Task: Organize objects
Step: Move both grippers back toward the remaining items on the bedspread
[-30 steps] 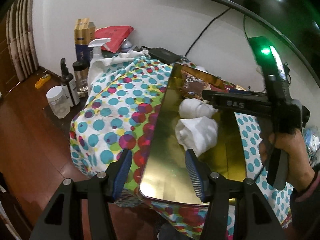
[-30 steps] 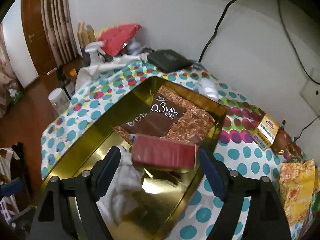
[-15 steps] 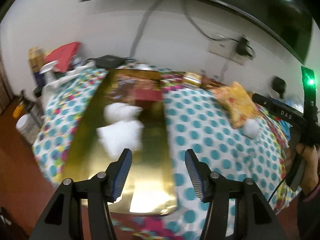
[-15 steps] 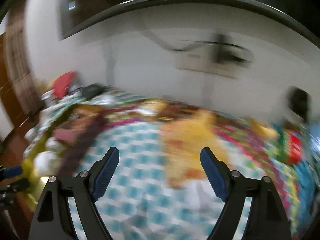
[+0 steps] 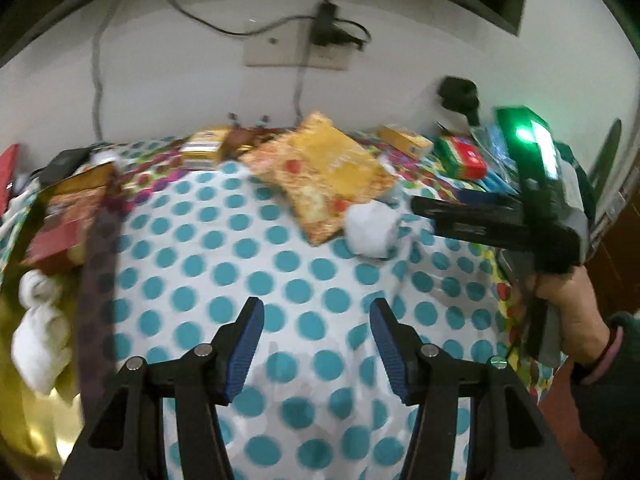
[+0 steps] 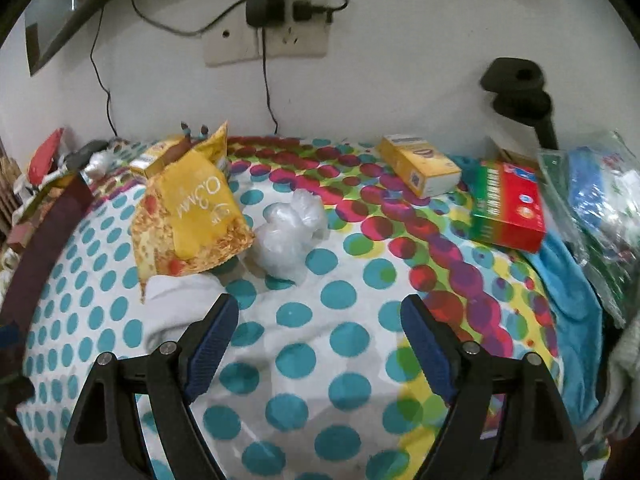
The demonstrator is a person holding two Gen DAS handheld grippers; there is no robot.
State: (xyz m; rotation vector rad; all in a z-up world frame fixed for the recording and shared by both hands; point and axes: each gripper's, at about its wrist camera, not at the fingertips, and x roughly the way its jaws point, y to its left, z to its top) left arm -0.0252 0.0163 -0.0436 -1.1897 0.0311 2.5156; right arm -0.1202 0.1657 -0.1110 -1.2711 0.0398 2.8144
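A dotted cloth covers the table. On it lie a yellow snack bag, a crumpled clear plastic wad, a yellow box and a red-and-green box. The gold tray at the left edge holds white cloth balls and brown packets. My left gripper hovers open over bare cloth. My right gripper is open too, just short of the plastic wad, and appears in the left wrist view held by a hand.
A wall socket with plugs and cables sits behind the table. A black stand rises at the back right. Blue cloth and plastic bags crowd the right edge. A second small yellow box lies near the wall.
Both grippers swung right, away from the gold tray and over the dotted cloth. The red packet that sat between the right fingers stays back in the tray. The snack bag and plastic wad came into view.
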